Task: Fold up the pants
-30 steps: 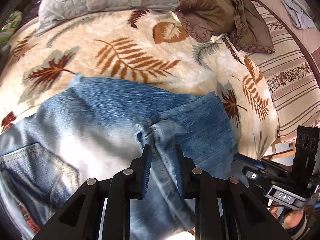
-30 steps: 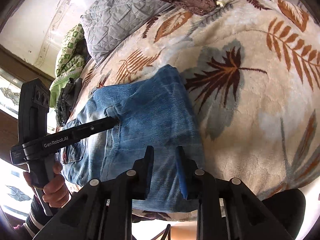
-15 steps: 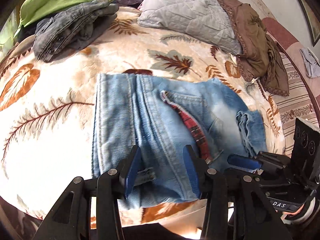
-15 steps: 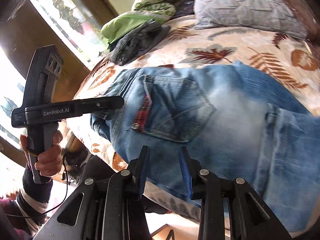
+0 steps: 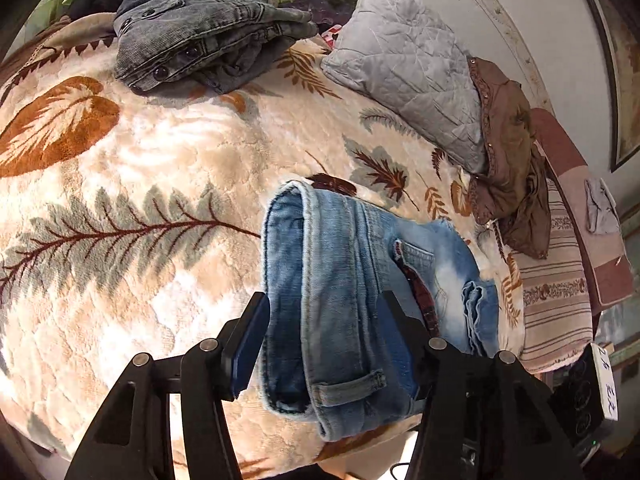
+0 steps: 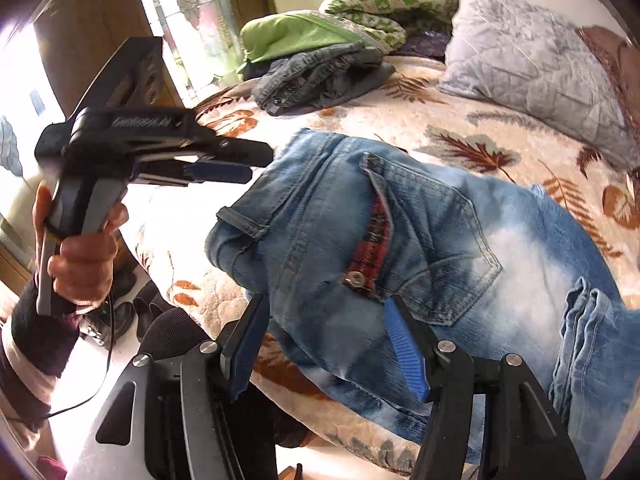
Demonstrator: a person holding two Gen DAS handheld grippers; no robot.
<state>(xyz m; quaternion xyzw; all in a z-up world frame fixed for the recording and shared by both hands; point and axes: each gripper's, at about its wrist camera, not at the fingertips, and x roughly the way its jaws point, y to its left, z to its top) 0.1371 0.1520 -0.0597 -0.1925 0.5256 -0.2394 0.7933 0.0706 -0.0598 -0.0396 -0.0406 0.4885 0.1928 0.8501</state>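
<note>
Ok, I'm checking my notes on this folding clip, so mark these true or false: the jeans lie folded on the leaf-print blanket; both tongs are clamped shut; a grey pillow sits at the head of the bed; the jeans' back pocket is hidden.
1. The jeans lie folded on the leaf-print blanket: true.
2. Both tongs are clamped shut: false. The left tongs and right tongs stand open, having just been opening, denim between them unpinched.
3. A grey pillow sits at the head of the bed: true.
4. The back pocket is hidden: false. It faces up.
</note>
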